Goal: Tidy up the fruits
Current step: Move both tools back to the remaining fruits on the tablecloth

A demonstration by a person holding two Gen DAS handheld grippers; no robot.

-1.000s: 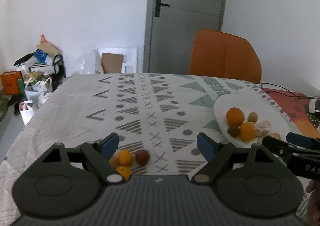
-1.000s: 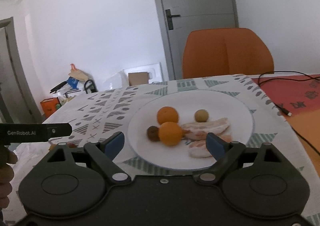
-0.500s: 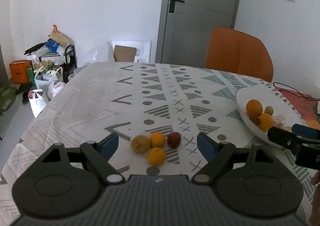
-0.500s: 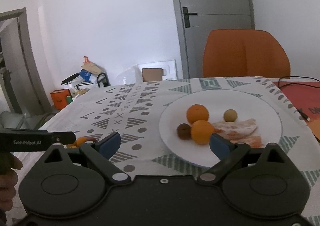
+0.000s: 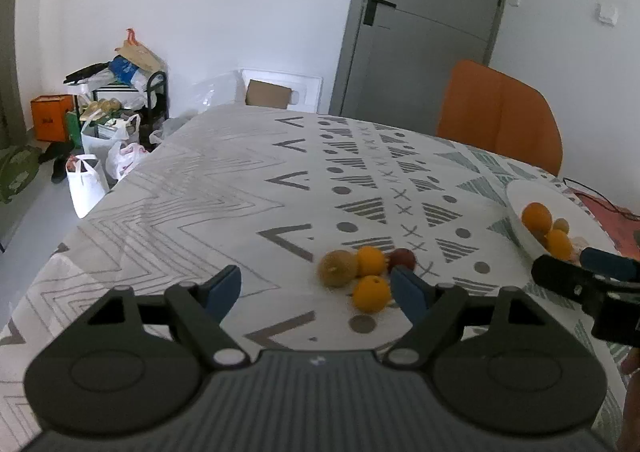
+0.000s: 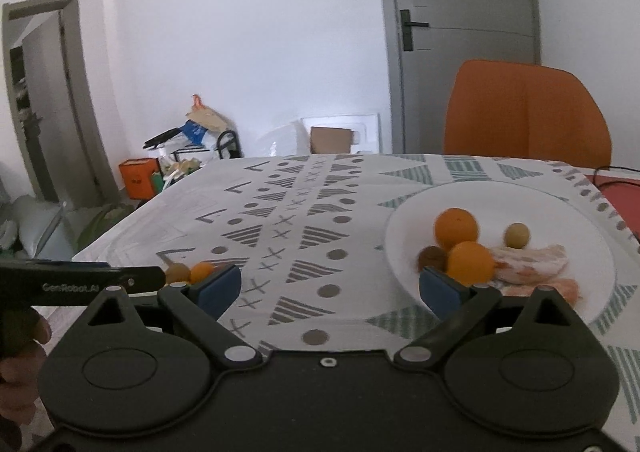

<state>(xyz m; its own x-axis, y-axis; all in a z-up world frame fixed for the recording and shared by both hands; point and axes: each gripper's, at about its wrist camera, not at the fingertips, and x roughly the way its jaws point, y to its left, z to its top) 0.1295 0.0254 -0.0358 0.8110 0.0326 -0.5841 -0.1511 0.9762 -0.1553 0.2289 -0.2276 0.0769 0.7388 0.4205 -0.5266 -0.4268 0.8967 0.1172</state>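
Several loose fruits lie together on the patterned tablecloth: a brown-yellow fruit [image 5: 337,268], two small oranges [image 5: 371,293] and a dark red fruit [image 5: 402,259]. My left gripper [image 5: 316,290] is open and empty just before them, with the near orange by its right finger. A white plate [image 6: 568,212] holds two oranges [image 6: 457,227], a small brown fruit [image 6: 432,258], a yellowish fruit [image 6: 517,235] and peeled pieces [image 6: 532,264]. My right gripper [image 6: 330,286] is open and empty, left of the plate. The plate also shows in the left wrist view [image 5: 516,198].
An orange chair [image 6: 528,108] stands behind the table's far edge. A red mat with a black cable [image 5: 600,206] lies right of the plate. Bags and a rack of clutter [image 5: 108,120] stand on the floor at the left. A grey door [image 5: 424,24] is behind.
Both grippers have swung to the left. The loose fruits now sit between my left gripper's fingers toward its right one, and the plate has slid to the right in both views.
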